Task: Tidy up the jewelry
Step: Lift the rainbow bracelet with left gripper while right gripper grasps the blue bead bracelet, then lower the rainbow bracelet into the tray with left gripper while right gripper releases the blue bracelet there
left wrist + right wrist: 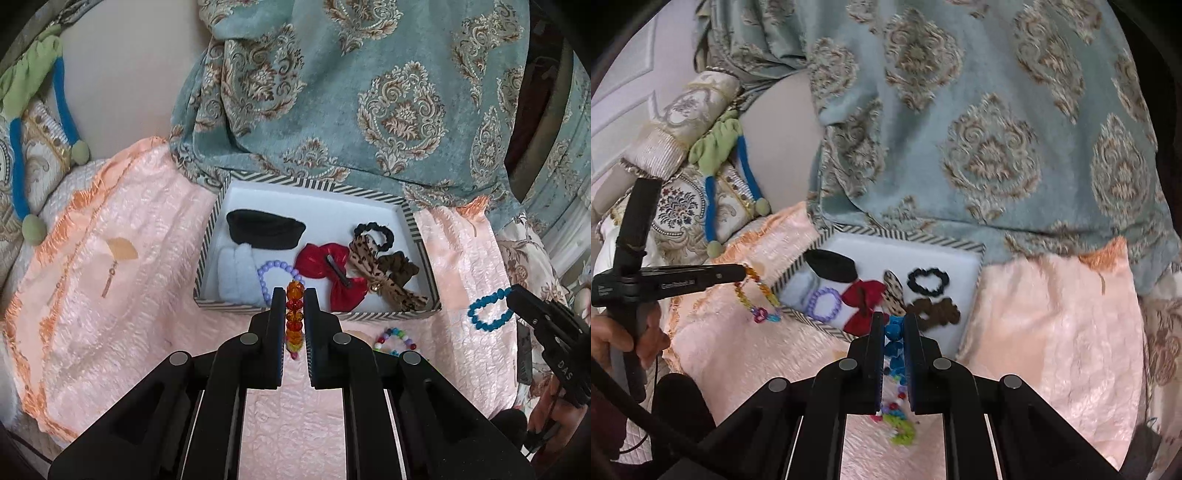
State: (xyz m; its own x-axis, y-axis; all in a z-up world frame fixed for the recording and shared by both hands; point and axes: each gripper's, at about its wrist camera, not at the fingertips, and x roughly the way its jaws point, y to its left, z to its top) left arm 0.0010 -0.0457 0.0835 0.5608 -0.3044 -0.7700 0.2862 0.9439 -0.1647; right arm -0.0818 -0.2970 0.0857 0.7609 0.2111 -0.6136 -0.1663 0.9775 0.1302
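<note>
A: What is the left gripper holding?
B: Its jaws pinch an orange and red beaded bracelet, at lower centre of the left wrist view, just in front of the striped-rim white box.
A: And the right gripper?
B: Jaws clamped on a blue beaded bracelet, which dangles at the right edge of the left view, above the pink textured cloth.
A: Anything left lying there?
B: A multicoloured bead bracelet on the cloth, near the box.
</note>
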